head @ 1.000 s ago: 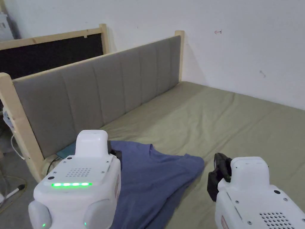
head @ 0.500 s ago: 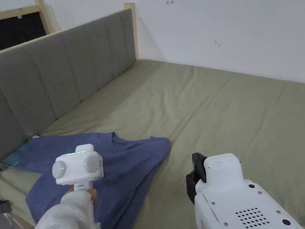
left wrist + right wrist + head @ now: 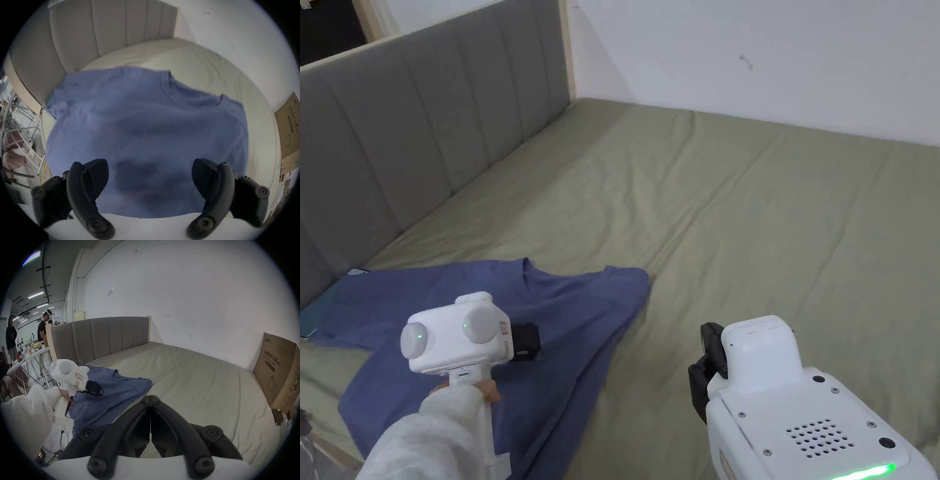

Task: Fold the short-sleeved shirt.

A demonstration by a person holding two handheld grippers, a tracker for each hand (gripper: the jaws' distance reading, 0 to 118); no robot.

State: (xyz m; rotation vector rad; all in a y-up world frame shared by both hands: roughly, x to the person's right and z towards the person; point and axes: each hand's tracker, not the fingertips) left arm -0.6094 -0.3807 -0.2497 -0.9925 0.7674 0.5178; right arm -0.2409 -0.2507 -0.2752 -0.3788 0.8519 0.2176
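Two grippers seen over bed (image 3: 775,206). Left gripper (image 3: 150,174), jaws spread wide, now lowered above blue shirt (image 3: 575,325) lying rumpled at bed's near corner. Right gripper (image 3: 150,400) pressed closed, empty. Folding not yet started.

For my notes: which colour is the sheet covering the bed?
Olive green bed sheet, clearest in the head view.

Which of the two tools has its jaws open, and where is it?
The left tool: its jaws stand wide apart above the blue shirt, holding nothing. The right tool has its jaws closed together, over the bare sheet.
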